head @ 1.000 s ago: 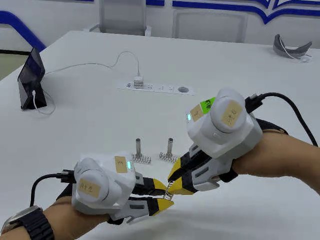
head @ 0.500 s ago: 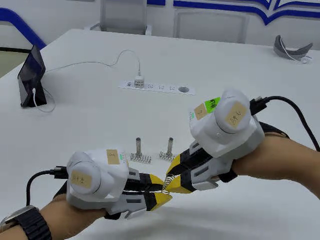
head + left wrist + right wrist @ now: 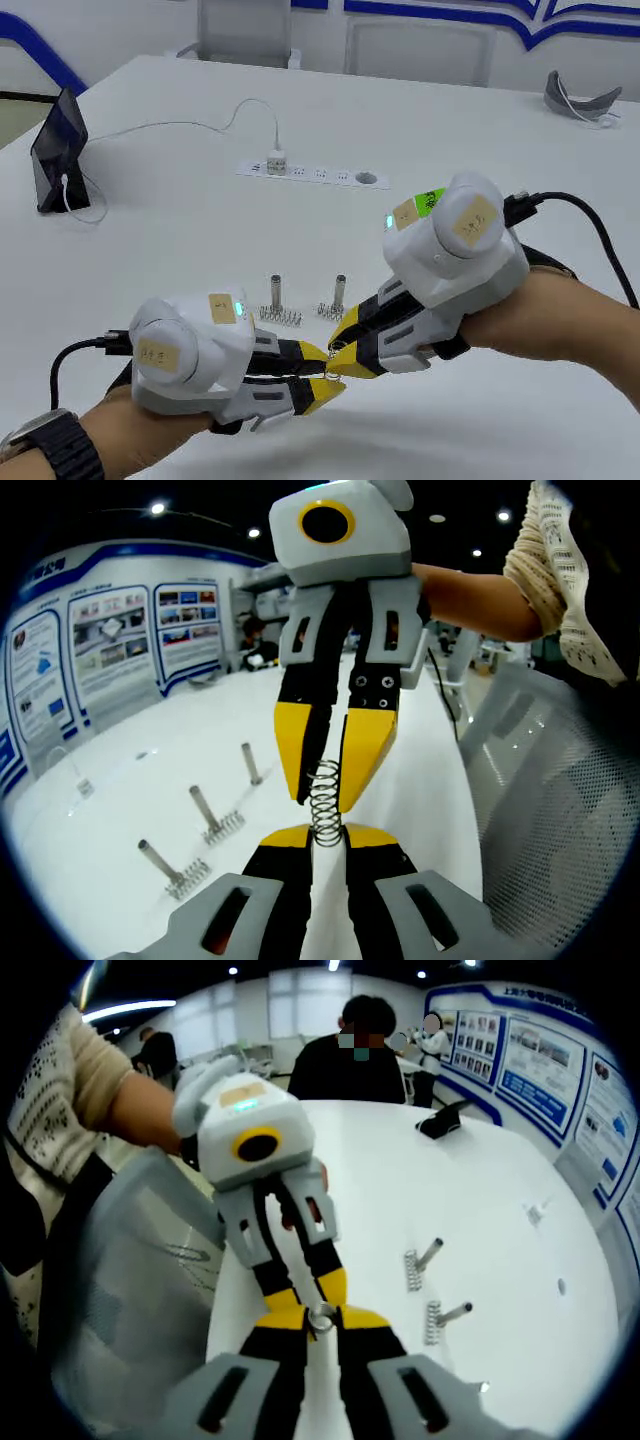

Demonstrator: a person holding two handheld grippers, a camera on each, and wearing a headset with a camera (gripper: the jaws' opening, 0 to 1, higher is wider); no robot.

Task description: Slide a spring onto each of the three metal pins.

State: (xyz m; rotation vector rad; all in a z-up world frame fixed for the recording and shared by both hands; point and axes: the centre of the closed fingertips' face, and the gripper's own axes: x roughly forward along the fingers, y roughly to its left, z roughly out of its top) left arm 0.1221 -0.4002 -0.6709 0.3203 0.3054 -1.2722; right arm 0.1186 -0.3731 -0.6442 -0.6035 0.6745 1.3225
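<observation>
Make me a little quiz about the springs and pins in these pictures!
1. True or false: the left gripper and right gripper both pinch one spring.
2. How many metal pins stand on the table?
3. The loose springs lie: A on pin tops, B by pin feet, C in a box.
Key: 1 true; 2 three; 3 B.
</observation>
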